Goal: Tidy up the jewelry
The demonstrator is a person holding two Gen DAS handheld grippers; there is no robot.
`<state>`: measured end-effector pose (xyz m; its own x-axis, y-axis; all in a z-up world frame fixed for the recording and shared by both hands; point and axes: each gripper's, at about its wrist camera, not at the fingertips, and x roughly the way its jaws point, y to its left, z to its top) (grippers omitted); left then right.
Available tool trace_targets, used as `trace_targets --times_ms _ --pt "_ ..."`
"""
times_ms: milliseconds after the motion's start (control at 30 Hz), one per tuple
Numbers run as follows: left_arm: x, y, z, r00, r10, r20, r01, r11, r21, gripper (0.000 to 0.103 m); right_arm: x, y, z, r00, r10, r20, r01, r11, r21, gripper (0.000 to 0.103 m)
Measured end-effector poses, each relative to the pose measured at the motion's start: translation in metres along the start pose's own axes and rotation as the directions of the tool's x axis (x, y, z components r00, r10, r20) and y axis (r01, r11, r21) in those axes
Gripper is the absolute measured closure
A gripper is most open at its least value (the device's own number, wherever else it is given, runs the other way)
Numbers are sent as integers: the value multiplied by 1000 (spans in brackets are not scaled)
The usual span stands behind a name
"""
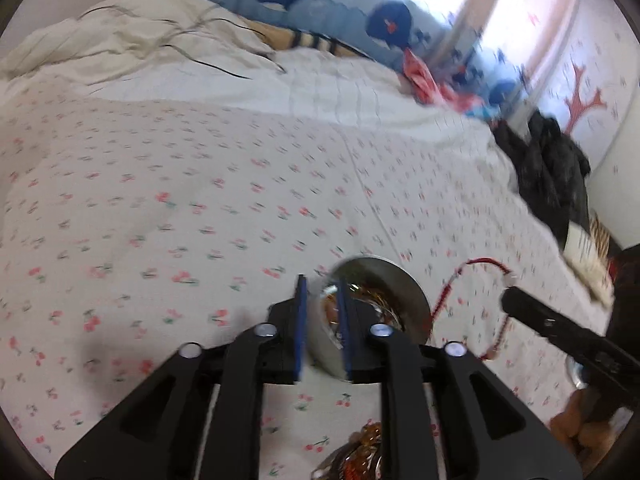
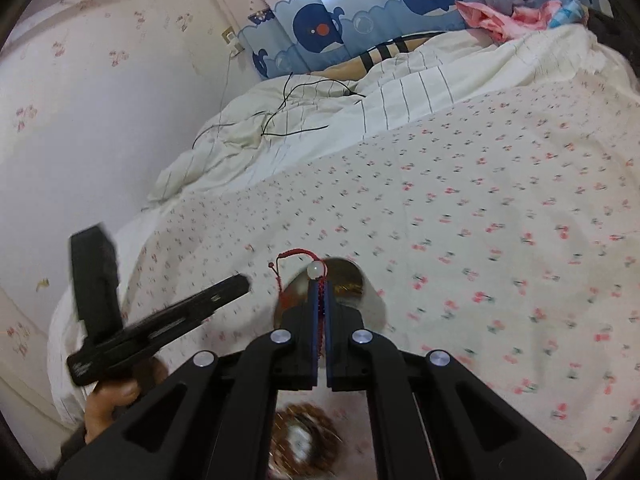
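A round metal bowl [image 1: 404, 284] with several pieces of jewelry in it sits on the cherry-print bedsheet. My left gripper [image 1: 320, 286] is open, its jaws astride the bowl's near left rim. My right gripper [image 2: 319, 280] is shut on a red beaded string bracelet [image 2: 320, 304] with a white bead [image 2: 315, 269] at its tip, held just above the bowl [image 2: 352, 280]. In the left wrist view the red bracelet [image 1: 472, 300] hangs as a loop from the right gripper's finger [image 1: 516, 300]. A brown beaded bracelet [image 1: 362, 454] lies on the sheet near the bottom edge; it also shows blurred in the right wrist view [image 2: 304, 440].
A rumpled white duvet [image 2: 320, 120] with a thin black cable [image 2: 288, 108] lies at the head of the bed. A whale-print panel [image 2: 360, 20] runs behind it. Dark clothing [image 1: 548, 164] and pink cloth [image 1: 420, 76] lie along the bed's far side. A wall [image 2: 100, 140] borders the left.
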<state>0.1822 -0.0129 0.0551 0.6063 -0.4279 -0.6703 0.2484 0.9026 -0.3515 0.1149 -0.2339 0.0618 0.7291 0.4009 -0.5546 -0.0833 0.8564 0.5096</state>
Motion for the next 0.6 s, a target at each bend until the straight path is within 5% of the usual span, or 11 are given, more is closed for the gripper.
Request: trace_targets --times_ms 233,300,400,500,600 --pt "-17 31 2 1000 11 -7 -11 995 -98 51 62 8 -5 991 -76 -113 74 997 -26 99" --pt "-17 30 1 1000 27 -6 -27 995 -93 36 75 7 -10 981 -122 -152 116 992 -45 78" --pt "-18 26 -2 999 43 -11 -44 997 -70 28 63 15 -6 985 -150 -91 143 986 -82 52" --pt "-18 21 -4 998 56 -24 -57 997 -50 23 39 20 -2 984 -177 -20 174 978 -119 45" --pt "-19 21 -12 996 77 -37 -78 997 -25 20 27 15 -6 982 -185 -41 178 974 -141 44"
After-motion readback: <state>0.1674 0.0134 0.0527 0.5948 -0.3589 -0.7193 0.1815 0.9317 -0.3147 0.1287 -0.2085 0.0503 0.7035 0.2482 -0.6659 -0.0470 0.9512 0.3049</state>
